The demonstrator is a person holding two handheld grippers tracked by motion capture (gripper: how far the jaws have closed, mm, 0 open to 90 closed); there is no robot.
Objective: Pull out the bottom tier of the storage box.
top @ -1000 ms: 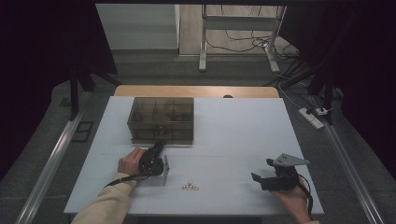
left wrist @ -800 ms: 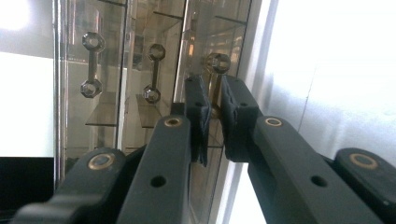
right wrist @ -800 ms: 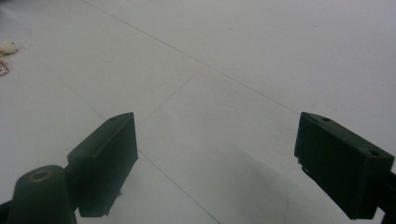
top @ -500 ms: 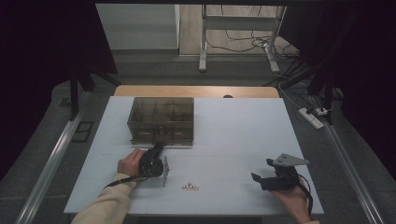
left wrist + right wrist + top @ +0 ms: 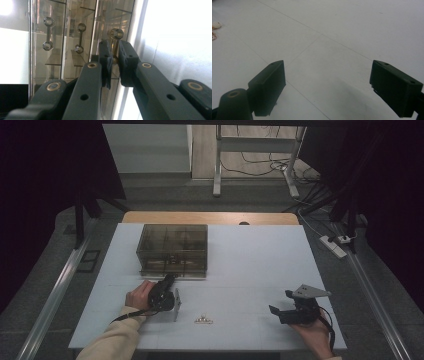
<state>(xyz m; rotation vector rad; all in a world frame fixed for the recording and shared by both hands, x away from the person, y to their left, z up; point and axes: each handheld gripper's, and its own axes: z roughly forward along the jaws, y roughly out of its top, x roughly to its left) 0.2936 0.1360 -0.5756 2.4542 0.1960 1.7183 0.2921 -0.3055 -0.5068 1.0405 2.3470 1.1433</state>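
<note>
table: wide white rectangular tabletop point(image 5: 260, 270), the landmark for all that follows; its near and right parts lie bare.
cabinet: smoky clear acrylic box of small drawers point(image 5: 172, 247) on the table's left half, toward the far side, well in from the left and far edges.
left gripper: black two-jaw tool point(image 5: 167, 282) at the cabinet's near face; jaws nearly pressed together, pinching a brass bar-shaped drawer handle with hex ends point(image 5: 115, 43).
right gripper: black two-jaw tool point(image 5: 280, 312) low over the table's near right corner; jaws spread wide, nothing between them.
small things: a pale little cluster point(image 5: 202, 320) lies near the table's front edge, between the two grippers; too small to name.
progress: i'd say the handle is gripped and the drawer looks not yet drawn out; pulling it toward the near edge is what's left.
room: bare table lies behind the left gripper for the pull; the small cluster sits just right of that path.
</note>
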